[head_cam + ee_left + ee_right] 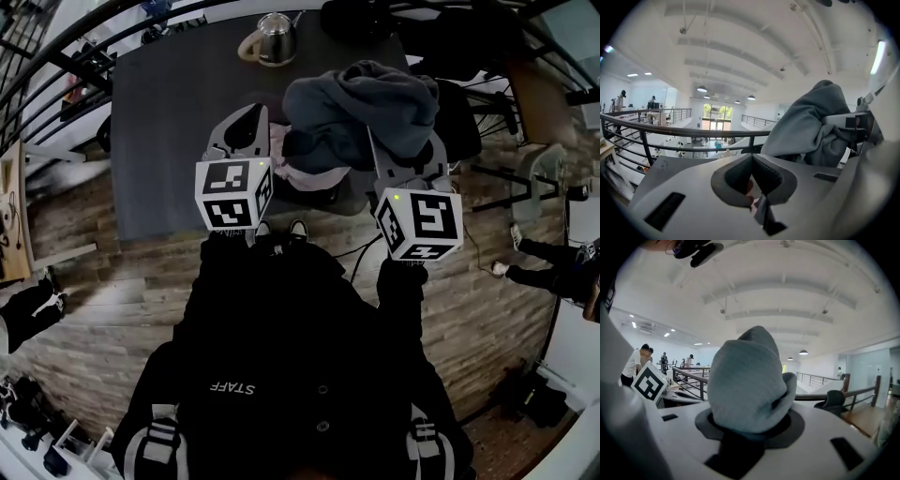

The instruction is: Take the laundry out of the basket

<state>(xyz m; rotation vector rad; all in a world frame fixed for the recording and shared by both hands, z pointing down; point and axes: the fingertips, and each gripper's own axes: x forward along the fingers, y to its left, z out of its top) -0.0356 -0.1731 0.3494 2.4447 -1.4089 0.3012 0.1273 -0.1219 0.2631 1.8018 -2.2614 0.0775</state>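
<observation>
As right claw (751, 426) grips garment (745, 383), above table (169, 122)

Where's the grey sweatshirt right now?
Head view, centre-right: the grey sweatshirt is bunched in the right hand-held gripper, over the dark table's right side, nearer than the kettle.

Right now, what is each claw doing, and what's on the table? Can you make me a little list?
Right claw: shut on the grey garment, lifted up
Left claw: shut, with a bit of pink cloth seemingly pinched
Table: dark, with a metal kettle at the far edge
Basket: can't make it out under the clothes
</observation>
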